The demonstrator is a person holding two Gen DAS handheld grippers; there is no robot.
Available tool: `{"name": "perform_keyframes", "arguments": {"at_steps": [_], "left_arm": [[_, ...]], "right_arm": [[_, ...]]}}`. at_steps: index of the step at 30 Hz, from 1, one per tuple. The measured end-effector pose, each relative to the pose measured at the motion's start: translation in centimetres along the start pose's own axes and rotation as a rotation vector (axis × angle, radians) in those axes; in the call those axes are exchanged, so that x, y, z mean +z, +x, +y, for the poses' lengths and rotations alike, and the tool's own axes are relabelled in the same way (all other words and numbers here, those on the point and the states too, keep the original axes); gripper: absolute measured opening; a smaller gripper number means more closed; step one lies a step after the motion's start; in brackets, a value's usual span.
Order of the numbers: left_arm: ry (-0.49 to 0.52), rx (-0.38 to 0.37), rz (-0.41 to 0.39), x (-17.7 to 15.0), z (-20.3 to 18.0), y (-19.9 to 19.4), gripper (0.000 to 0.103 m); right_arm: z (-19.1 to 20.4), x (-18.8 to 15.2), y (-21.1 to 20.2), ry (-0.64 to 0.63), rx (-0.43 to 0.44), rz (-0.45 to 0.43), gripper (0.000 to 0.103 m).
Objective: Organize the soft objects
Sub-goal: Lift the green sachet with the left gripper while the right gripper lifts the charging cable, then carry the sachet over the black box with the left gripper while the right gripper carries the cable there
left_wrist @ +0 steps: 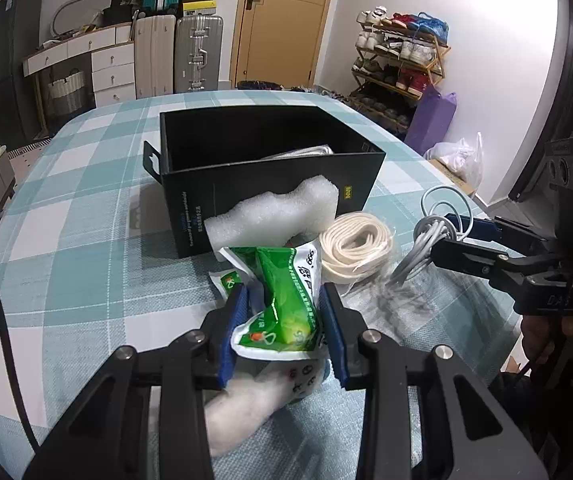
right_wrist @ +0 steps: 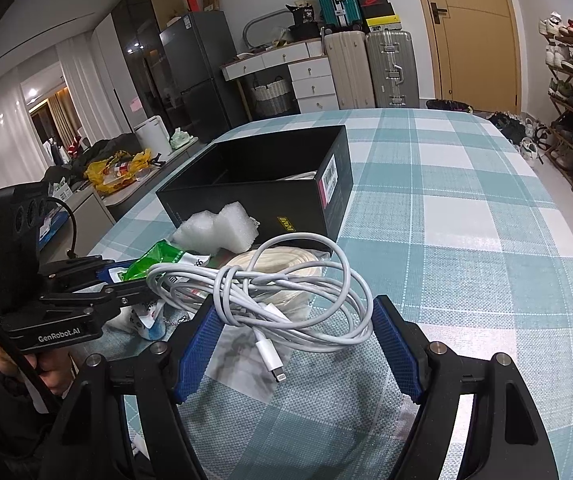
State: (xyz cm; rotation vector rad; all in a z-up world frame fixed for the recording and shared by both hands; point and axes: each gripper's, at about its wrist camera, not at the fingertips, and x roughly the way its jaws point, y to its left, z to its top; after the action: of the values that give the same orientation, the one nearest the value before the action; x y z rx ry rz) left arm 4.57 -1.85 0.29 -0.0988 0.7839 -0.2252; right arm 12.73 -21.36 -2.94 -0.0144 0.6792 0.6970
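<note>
On the table (right_wrist: 466,200) stands the box (left_wrist: 270,168), well back from the other things, with something lying inside it (too hidden to name). The foam block (left_wrist: 274,216) leans against the box's near wall. Just before the foam lies the packet (left_wrist: 286,300), resting on a sock (left_wrist: 254,396). To the packet's right sits the coiled strap (left_wrist: 356,248), and right of that the cable (right_wrist: 286,300), partly over the strap.

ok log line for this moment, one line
left gripper: shut on green packet | right gripper: open around white cable | black box: open
</note>
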Motion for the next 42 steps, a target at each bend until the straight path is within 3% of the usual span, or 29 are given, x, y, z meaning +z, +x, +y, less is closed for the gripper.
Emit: {"name": "perform_keyframes", "arguments": {"at_steps": [12, 18, 27, 42], "left_arm": [[-0.013, 0.009, -0.117, 0.9, 0.4, -3.2, 0.035], [-0.042, 0.031, -0.171, 2.0, 1.4, -4.6, 0.035], [-0.031, 0.038, -0.237, 4.3, 1.9, -5.8, 0.035], [-0.024, 0.043, -0.244, 7.1, 2.7, -3.9, 0.035]], "right_arm": [[1.1, 0.7, -1.9, -0.011, -0.010, -0.107, 0.076], [1.3, 1.9, -4.1, 0.018, -0.080, -0.192, 0.076], [2.9, 4.9, -6.7, -0.047, -0.152, -0.268, 0.076], [4.5, 7.9, -3.5, -0.125, -0.275, -0.253, 0.076]]}}
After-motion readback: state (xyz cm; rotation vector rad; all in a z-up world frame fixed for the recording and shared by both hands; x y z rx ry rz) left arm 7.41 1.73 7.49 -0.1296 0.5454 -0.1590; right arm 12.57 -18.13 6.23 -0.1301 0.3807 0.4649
